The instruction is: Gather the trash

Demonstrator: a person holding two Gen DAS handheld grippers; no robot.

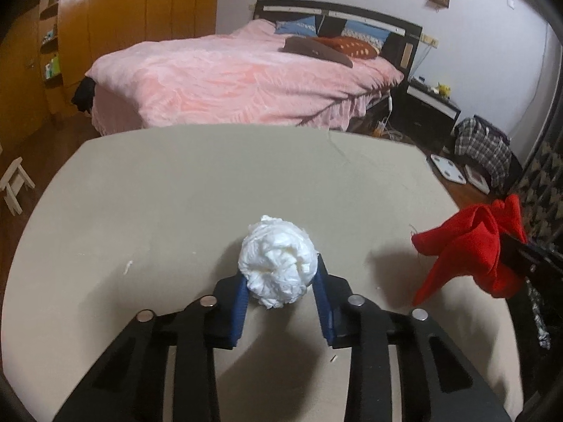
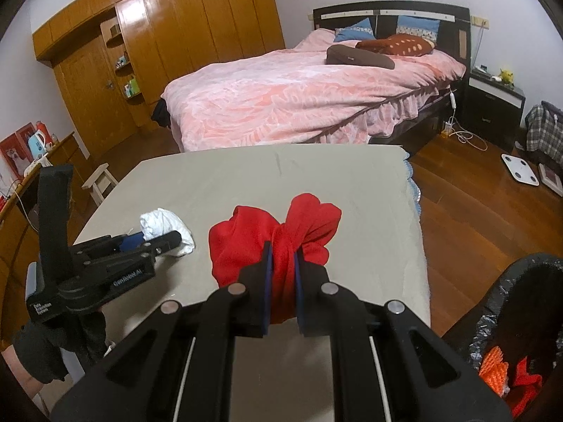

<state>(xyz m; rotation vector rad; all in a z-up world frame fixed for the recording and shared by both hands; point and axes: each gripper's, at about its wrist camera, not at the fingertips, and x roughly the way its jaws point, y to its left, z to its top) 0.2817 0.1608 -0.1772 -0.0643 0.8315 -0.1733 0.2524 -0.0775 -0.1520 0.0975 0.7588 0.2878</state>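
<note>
Bedroom, glossy wooden floor, and dead centre the big beige cloth-covered table, our landmark for everything here. Beyond the table's far edge sits the large bed under a pink patterned blanket, with a wall of orange-brown wooden wardrobes beyond the table to the left. Off the table's near right corner stands a dark waste bin lined with a crinkled grey plastic bag; inside it, something orange and ribbed lies beside a scrap of red material, though what exactly they are can't be made out.

On to the table itself. The crumpled red cloth is up off the table's right side, and the right gripper has its blue pads clamped tight on the cloth's pinched middle, loose ends flopping out ahead. Over on the table's left half, the crumpled white tissue ball rests on the surface, and the left gripper has a blue pad pressed to each side of it, fingers partly closed around the wad.
</note>
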